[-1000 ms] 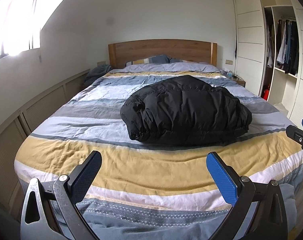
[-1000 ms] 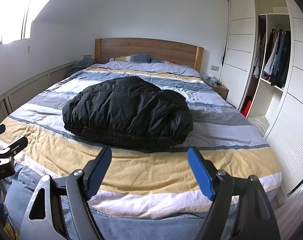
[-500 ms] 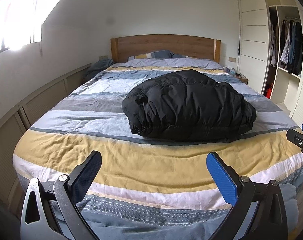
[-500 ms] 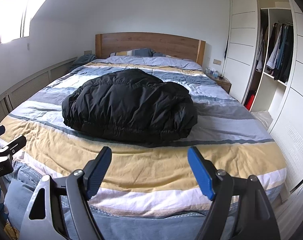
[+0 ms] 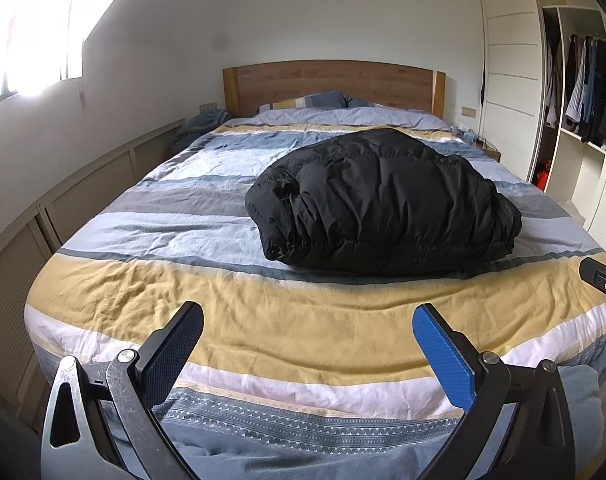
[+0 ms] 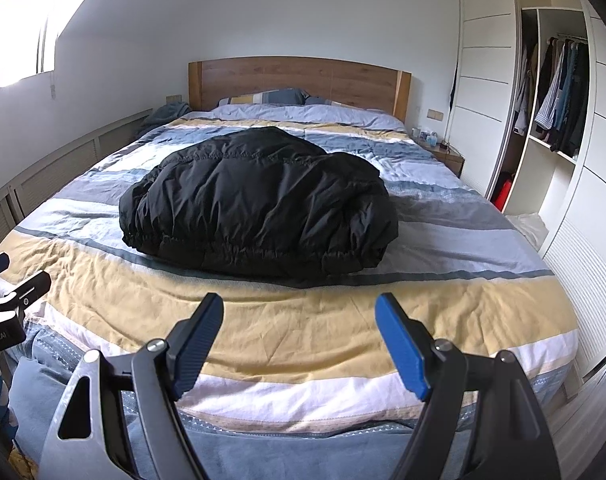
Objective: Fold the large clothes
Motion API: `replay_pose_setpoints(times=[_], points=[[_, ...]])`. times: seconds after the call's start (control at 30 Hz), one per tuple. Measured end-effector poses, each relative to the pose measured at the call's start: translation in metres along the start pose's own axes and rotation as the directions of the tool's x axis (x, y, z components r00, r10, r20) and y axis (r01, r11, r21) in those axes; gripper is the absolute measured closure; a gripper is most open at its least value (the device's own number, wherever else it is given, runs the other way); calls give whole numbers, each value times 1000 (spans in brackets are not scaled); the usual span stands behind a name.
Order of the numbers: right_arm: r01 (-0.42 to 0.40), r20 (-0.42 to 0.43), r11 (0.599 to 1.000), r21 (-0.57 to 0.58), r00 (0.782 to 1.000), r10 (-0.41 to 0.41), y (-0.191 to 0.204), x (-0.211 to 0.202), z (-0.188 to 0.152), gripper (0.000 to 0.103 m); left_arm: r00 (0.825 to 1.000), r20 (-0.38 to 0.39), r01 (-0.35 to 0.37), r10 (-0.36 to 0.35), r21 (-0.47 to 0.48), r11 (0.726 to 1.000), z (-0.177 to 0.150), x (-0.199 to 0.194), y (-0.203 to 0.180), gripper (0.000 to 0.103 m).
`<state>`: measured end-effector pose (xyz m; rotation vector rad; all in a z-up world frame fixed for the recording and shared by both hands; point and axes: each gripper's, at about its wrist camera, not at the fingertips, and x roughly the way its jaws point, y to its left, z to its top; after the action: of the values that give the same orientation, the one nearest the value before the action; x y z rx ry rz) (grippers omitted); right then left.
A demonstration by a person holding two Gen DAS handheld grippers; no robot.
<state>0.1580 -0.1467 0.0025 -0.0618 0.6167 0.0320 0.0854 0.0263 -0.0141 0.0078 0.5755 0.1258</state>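
Note:
A black puffer jacket (image 5: 383,204) lies folded in a thick bundle on the middle of the bed (image 5: 143,280); it also shows in the right wrist view (image 6: 259,204). My left gripper (image 5: 307,320) is open and empty, above the foot of the bed, well short of the jacket. My right gripper (image 6: 299,308) is open and empty, also above the foot of the bed (image 6: 463,304). The right gripper's tip shows at the right edge of the left wrist view (image 5: 603,276), and the left gripper's tip at the left edge of the right wrist view (image 6: 7,292).
The bed has a striped yellow, blue and white cover, pillows (image 5: 307,102) and a wooden headboard (image 5: 335,80). An open wardrobe with hanging clothes (image 6: 559,92) stands on the right. A nightstand (image 6: 443,152) is beside it. Low panelled cabinets (image 5: 63,200) line the left wall under a window.
Both grippers have dropped lower and come a little closer to the bed, so the jacket looks larger and higher in view. Both stay open. The jacket has not moved.

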Motion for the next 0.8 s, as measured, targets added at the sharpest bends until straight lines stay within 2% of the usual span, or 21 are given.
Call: replay_pose_setpoints(times=[0.8], points=[[-10, -33, 1000, 23, 999, 11, -1, 16, -5, 25, 1000, -28, 3, -4, -8, 1000, -1, 16, 3, 0]])
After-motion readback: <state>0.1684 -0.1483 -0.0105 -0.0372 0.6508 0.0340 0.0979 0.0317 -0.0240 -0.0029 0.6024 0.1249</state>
